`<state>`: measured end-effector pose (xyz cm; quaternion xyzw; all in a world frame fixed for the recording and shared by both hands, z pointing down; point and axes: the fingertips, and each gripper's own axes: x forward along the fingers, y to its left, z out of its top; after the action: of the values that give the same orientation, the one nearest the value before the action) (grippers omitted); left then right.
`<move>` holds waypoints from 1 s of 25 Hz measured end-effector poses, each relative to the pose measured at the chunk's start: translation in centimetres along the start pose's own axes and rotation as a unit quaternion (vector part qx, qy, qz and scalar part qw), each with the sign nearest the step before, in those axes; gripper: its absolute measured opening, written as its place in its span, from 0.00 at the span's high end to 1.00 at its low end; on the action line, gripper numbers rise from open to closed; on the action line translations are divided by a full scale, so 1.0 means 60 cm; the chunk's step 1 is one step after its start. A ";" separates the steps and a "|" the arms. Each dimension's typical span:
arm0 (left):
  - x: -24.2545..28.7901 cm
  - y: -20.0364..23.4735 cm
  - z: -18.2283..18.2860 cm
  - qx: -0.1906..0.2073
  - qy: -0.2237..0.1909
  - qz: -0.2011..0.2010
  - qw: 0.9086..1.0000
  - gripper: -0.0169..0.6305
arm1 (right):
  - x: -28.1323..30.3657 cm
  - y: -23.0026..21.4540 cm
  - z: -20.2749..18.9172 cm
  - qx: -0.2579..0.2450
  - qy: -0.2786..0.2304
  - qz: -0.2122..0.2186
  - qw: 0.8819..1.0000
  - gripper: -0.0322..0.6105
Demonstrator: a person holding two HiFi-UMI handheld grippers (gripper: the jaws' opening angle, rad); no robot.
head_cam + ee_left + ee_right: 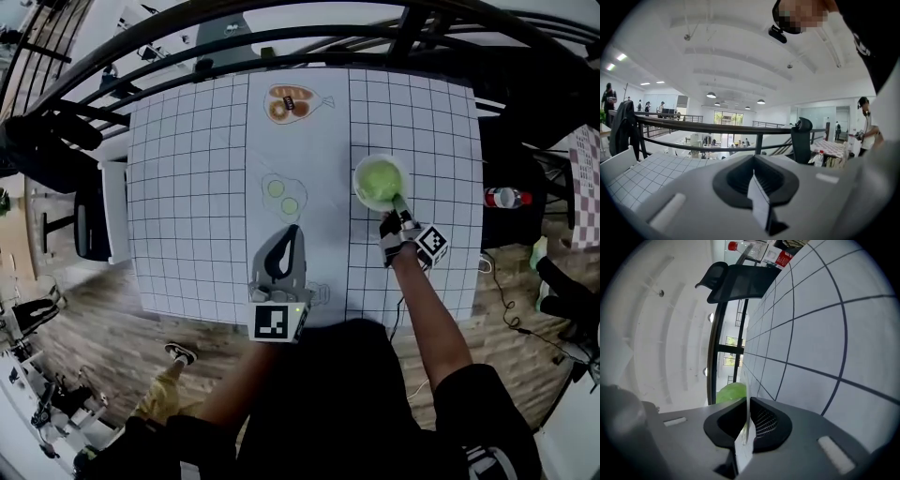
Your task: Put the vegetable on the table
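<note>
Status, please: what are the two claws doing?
Left gripper shut, empty. Right gripper shut on white bowl's rim. Round green vegetable inside bowl. Nothing blocks it.

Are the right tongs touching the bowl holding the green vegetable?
Touching. The right gripper view shows the right tongs closed on the thin rim of the bowl, with the green vegetable just beyond.

We saw a wooden floor [103,309] left of the gridded table [187,187], a black railing [717,128] beyond its far edge, and pendant lamps [711,95] under a white ribbed ceiling [740,56], with bright windows [727,118] far off.
</note>
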<state>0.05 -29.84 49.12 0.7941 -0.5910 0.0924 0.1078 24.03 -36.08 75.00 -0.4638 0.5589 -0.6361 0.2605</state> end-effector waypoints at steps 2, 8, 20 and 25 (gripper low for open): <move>-0.001 -0.002 -0.002 0.001 0.004 -0.004 1.000 0.96 | 0.005 -0.006 0.001 -0.003 0.005 -0.012 1.000 0.93; 0.002 0.001 -0.006 -0.004 0.012 0.001 1.000 0.96 | 0.011 -0.026 -0.001 0.002 0.004 -0.031 1.000 0.92; 0.000 -0.001 -0.007 0.002 0.001 0.003 1.000 0.96 | 0.012 -0.042 -0.005 0.039 0.006 -0.054 0.998 0.92; -0.005 -0.006 0.001 -0.004 0.002 0.000 1.000 0.96 | 0.011 -0.052 0.002 0.034 0.000 -0.092 0.995 0.92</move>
<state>0.30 -29.48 48.98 0.7933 -0.5913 0.0915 0.1122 24.42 -35.91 78.15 -0.5041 0.4919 -0.6759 0.2168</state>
